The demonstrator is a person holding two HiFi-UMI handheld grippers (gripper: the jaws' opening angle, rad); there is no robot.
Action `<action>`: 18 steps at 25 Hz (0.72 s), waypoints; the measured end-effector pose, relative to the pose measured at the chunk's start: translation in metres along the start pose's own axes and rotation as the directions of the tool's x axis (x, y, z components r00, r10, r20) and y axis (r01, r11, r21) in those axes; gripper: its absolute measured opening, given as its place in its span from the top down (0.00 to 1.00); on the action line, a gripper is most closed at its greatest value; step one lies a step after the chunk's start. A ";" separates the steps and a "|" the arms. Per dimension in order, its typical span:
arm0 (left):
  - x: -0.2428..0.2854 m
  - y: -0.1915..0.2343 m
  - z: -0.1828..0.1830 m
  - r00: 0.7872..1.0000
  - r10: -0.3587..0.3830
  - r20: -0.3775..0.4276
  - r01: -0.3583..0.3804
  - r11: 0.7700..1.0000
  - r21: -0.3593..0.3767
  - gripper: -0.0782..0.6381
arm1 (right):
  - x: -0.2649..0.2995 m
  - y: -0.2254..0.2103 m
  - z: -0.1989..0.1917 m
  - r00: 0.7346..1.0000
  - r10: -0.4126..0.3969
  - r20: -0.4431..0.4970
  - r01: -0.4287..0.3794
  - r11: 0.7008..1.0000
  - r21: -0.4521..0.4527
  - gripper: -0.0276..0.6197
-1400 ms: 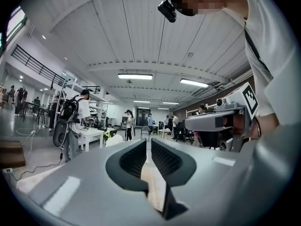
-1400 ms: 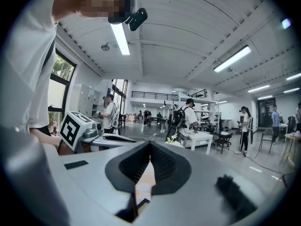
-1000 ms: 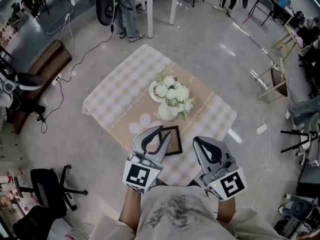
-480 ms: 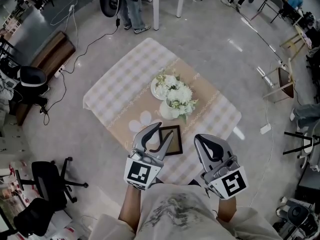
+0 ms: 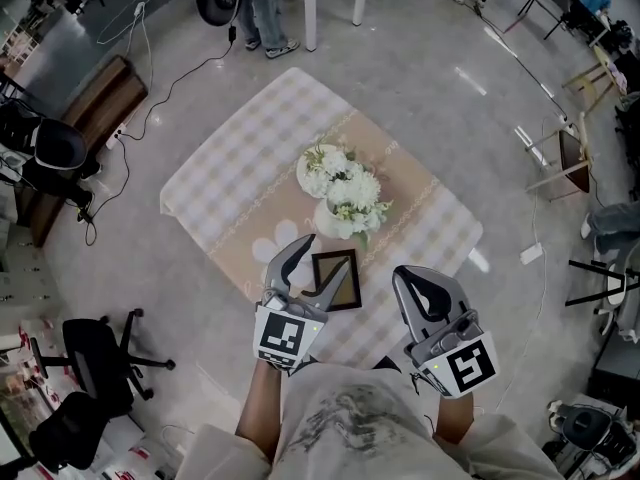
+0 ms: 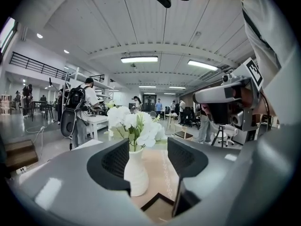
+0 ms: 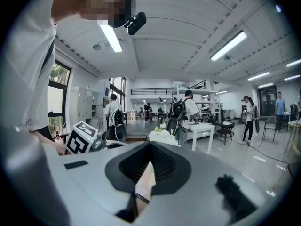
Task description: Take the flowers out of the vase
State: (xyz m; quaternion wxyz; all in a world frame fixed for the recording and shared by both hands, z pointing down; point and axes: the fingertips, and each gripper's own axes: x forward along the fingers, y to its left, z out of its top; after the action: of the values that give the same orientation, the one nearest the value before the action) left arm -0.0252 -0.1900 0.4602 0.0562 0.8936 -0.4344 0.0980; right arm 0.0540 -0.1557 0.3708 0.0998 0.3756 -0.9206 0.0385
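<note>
Head view: flowers (image 5: pixel 352 186) stand in the white vase (image 5: pixel 335 224), mid-bench (image 5: pixel 220 193). Left claw (image 5: pixel 318 261) apart, jaws just been opening, nothing gripped; right claw (image 5: pixel 404 272) together, empty. Best: grip the stems above the rim, lift straight up.

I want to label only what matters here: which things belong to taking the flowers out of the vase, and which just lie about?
For the job:
white flowers
white vase holding them

Just lying about:
dark picture frame
checked tablecloth
office chair on the floor

Open workshop hall: desks (image 7: pixel 203 127), office chairs (image 5: pixel 95 353)
</note>
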 end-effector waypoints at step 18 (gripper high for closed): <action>0.033 0.007 -0.017 1.000 -0.002 0.017 0.002 1.000 0.004 0.31 | -0.001 -0.016 -0.006 1.000 -0.008 -0.021 0.008 1.000 0.001 0.93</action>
State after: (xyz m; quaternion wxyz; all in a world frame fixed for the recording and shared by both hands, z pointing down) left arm -0.0132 -0.2165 0.4847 0.0507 0.8950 -0.4336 0.0913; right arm 0.0668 -0.1650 0.3768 0.1093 0.3790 -0.9179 0.0426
